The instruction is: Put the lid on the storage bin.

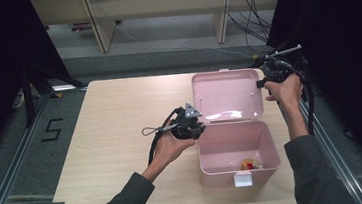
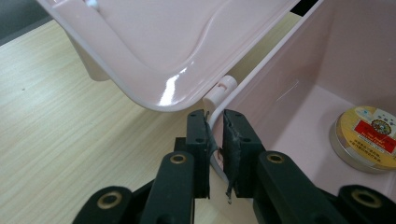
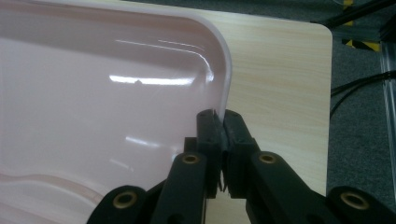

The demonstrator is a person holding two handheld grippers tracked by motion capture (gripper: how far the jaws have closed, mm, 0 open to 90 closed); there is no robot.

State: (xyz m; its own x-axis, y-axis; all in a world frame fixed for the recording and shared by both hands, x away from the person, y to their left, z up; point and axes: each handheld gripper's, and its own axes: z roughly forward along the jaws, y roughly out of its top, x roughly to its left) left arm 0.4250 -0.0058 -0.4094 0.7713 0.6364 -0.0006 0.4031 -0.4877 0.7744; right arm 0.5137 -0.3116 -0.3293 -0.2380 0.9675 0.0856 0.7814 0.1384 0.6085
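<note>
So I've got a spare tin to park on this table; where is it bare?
The table is bare all along its left half, from the left gripper out to the left edge. The right side is crowded: pink box, its open lid, right gripper.

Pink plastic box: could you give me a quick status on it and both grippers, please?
Left gripper shut on pink plastic box wall rim. Right gripper shut on open lid edge. Round tin inside. Nothing in the way.
</note>
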